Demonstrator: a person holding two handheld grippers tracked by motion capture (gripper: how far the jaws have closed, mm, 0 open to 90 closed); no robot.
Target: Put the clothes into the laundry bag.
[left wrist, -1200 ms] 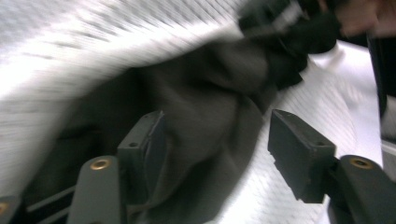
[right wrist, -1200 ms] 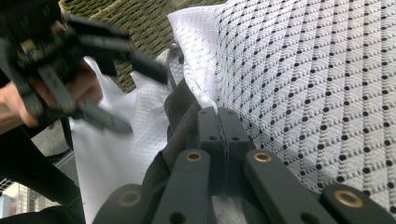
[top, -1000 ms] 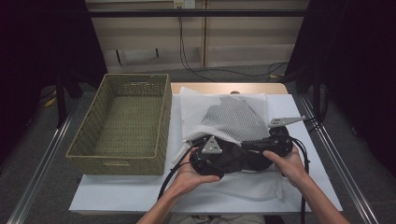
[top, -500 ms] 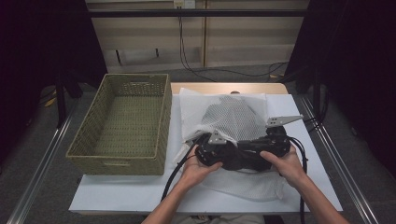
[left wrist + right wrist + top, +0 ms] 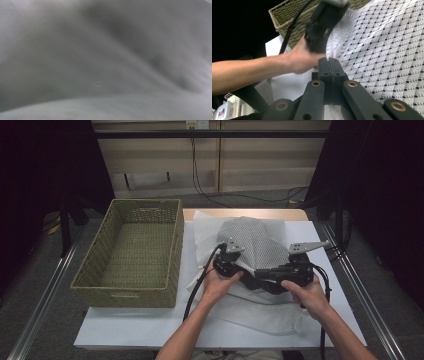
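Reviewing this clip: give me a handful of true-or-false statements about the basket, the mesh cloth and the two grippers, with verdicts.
1. The basket holds a folded cloth. False: nothing lies in it.
2. The right gripper has its jaws shut. True.
3. The mesh cloth lies to the right of the basket in the high view. True.
4. The left gripper hovers over the basket. False: it is at the mesh cloth, beside the basket.
5. The mesh cloth rests on bare wood. False: white sheets lie under it on the table.
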